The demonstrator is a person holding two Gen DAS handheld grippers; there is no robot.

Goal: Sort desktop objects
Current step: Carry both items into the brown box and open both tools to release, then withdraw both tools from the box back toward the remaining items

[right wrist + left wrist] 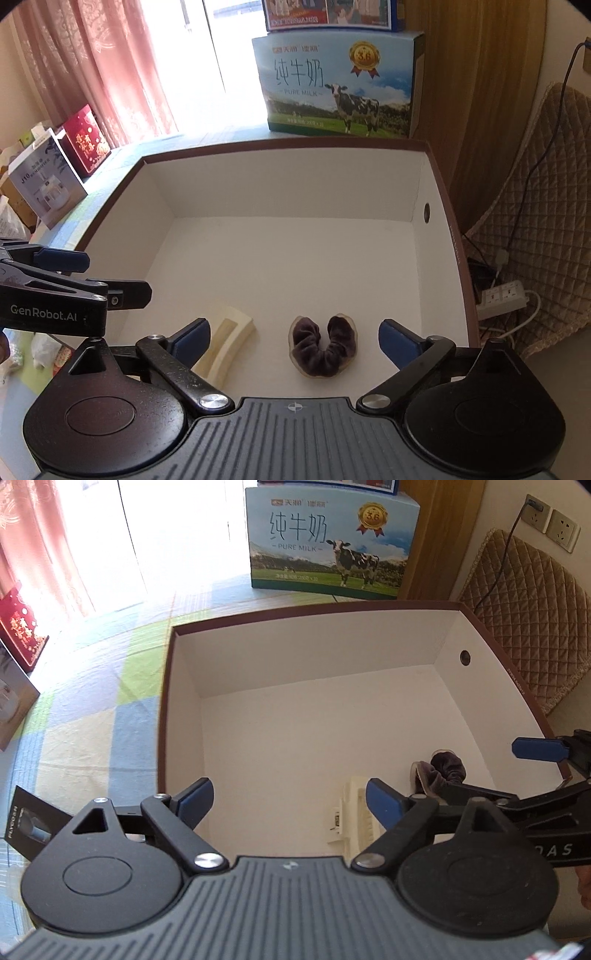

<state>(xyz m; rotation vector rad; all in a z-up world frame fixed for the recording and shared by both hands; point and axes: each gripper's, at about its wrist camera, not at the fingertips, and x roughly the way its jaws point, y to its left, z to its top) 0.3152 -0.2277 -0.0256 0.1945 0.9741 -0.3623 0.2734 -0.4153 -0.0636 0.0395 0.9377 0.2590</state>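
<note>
The left gripper stands wide apart with nothing between its 2 blue-padded fingers; it hangs over the near left part of a large open box, white inside with a dark brown rim. The right gripper is spread just as wide and holds nothing, poised over the near edge of the same box.

Directly ahead of the right gripper, between the lines of its 2 fingers and nearer the right one, lies a dark purple velvet scrunchie. It is bent into a U with its open side pointing away from the gripper, its cloth gathered in soft ridges, a thin pale edge showing around it. In the left wrist view the scrunchie sits just beyond and to the right of the left gripper's right finger, partly hidden by the other gripper's arm.

A cream-coloured flat piece with a raised strip lies on the box floor just beyond the right gripper's left finger, slanted, well apart from the scrunchie. Seen from the left gripper, the cream piece rests just inside its right finger.

Beyond the far wall of the box stands a milk carton case printed with a cow.
</note>
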